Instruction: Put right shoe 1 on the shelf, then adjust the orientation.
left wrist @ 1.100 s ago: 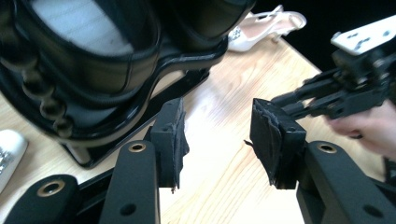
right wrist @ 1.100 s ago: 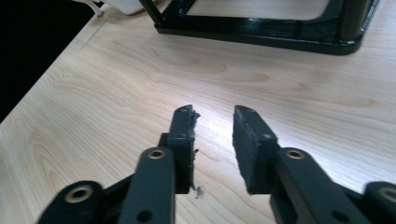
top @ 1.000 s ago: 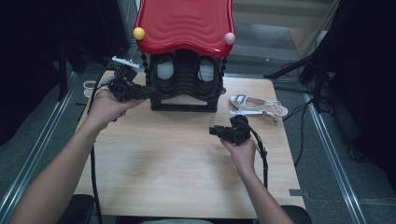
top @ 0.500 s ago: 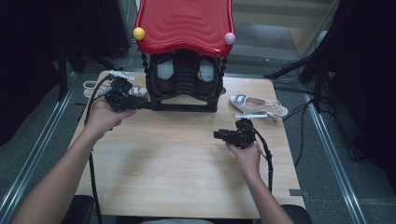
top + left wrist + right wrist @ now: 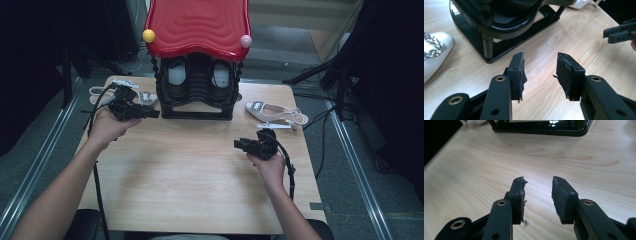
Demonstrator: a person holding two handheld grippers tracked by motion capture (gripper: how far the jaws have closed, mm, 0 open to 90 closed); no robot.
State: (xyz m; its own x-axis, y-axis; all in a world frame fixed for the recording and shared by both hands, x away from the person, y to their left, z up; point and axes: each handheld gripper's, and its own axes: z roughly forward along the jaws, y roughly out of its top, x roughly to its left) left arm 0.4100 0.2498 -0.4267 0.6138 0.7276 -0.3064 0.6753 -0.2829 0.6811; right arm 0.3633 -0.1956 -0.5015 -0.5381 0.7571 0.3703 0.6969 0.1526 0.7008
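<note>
the black shoe rack (image 5: 197, 102) stands at the far middle of the wooden table (image 5: 190, 180), under a red wavy roof (image 5: 197, 25) with a yellow ball (image 5: 148, 35) at its left corner and a pink ball (image 5: 245, 41) at its right corner. inside the rack there are two compartments side by side, and each one holds a dark shoe with a white inside: one shoe in the left compartment (image 5: 176, 75) and one in the right compartment (image 5: 220, 75).

the left gripper (image 5: 150, 114) is held at the far left of the table, and its tips are just beside the left foot of the rack. in the left gripper view (image 5: 540, 73) its jaws stand apart with only bare wood between them, so it holds nothing. a white shoe with sparkling stones (image 5: 435, 52) lies on the table just behind this gripper, at the far left.

the right gripper (image 5: 239, 145) is in the right middle part of the table, well apart from the rack, and it points to the left. in the right gripper view (image 5: 538, 195) its jaws are also apart and hold nothing. a white slingback shoe (image 5: 275, 112) lies at the far right of the table, near this gripper and beside the rack.
</note>
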